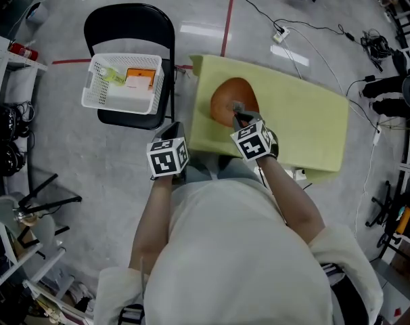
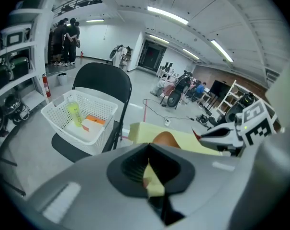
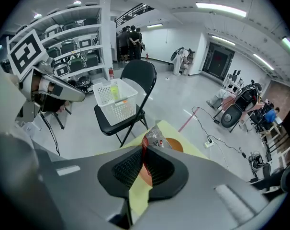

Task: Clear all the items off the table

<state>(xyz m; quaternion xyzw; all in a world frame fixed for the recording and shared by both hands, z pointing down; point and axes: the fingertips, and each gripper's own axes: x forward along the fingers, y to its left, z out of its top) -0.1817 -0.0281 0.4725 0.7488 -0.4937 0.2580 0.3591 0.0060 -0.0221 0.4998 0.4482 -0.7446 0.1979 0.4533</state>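
Two grippers: left gripper (image 2: pixel 148 158) has its jaws pressed together with nothing gripped; right gripper (image 3: pixel 144 153) is pinched on a packet (image 3: pixel 157 136).
Packet: crinkled clear film with a red edge and dark print, held over the table (image 1: pixel 306 117).
Table: yellow-green cover with an orange disc (image 1: pixel 226 95) lying on it.
Right gripper view only: the packet's print; in the head view it is a grey speck.
Basket (image 1: pixel 97 81): white, on a black chair (image 1: pixel 127 20) just left of the table, with a yellow bottle (image 2: pixel 74 113) and an orange box (image 1: pixel 139 78) inside.
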